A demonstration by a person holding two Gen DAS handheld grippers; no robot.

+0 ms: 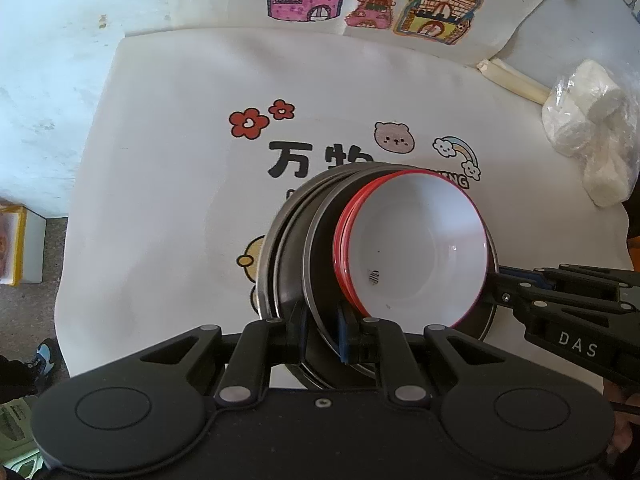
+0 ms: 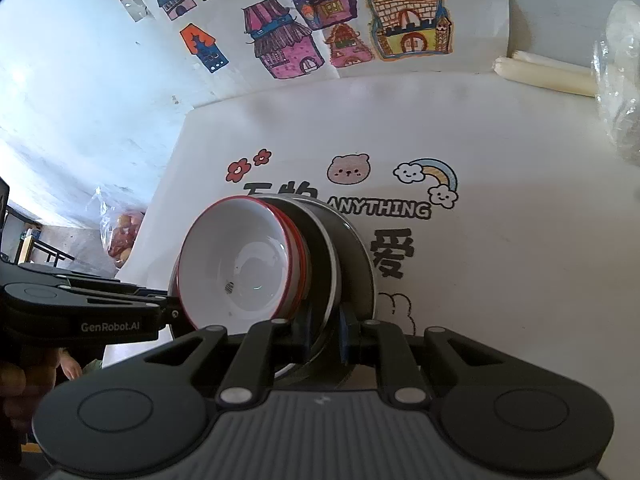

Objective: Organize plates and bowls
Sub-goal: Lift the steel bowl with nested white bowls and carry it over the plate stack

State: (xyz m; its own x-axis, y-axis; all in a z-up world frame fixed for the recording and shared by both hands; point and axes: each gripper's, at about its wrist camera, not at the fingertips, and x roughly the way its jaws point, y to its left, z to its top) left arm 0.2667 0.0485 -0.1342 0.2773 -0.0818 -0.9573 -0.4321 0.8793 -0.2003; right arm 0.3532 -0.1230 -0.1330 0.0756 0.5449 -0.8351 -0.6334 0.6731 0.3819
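Note:
A stack of dark plates with silver rims (image 1: 288,248) carries nested red bowls with white insides (image 1: 416,248). My left gripper (image 1: 322,336) is shut on the near rim of the plate stack, its blue pads pinching the edge. My right gripper (image 1: 494,284) comes in from the right and clamps the stack's opposite rim. In the right wrist view the bowls (image 2: 240,260) sit left of the plates (image 2: 352,264). There my right gripper (image 2: 323,332) is shut on the plate rim, and the left gripper (image 2: 172,308) reaches in from the left. Whether the stack rests on the cloth I cannot tell.
A white tablecloth with cartoon prints (image 1: 180,200) covers the table. A sheet of house drawings (image 1: 360,0) lies at the back. A cream roll (image 1: 512,80) and a plastic bag of white stuff (image 1: 592,128) sit at the back right. A bag of fruit (image 2: 120,240) lies beyond the table's left edge.

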